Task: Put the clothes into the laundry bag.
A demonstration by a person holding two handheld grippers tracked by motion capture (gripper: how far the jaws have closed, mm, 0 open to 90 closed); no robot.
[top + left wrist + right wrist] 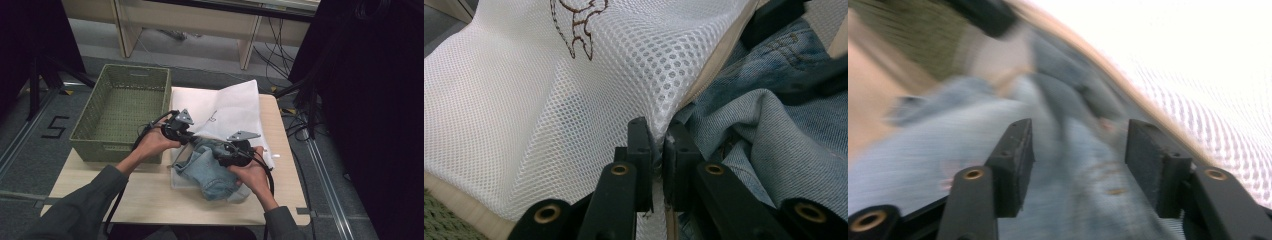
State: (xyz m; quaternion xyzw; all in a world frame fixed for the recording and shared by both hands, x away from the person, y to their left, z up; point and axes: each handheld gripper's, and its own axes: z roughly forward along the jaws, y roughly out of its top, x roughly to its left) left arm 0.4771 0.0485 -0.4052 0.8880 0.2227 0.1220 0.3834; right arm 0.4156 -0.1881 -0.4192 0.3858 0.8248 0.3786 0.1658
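Denim jeans (212, 170) lie crumpled on the bench (150, 200), partly inside the mouth of a white mesh laundry bag (225, 110) that spreads toward the far edge. The left gripper (655, 145) has its fingers pinched narrow on the bag's mesh edge, lifting it just beside the jeans. The right gripper (1078, 165) hovers close over the denim with its fingers spread wide; the cloth lies beneath and between them, and neither pad presses on it. A green woven basket (120, 107) stands at the bench's left.

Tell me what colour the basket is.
Green woven basket, clearest in the high view.
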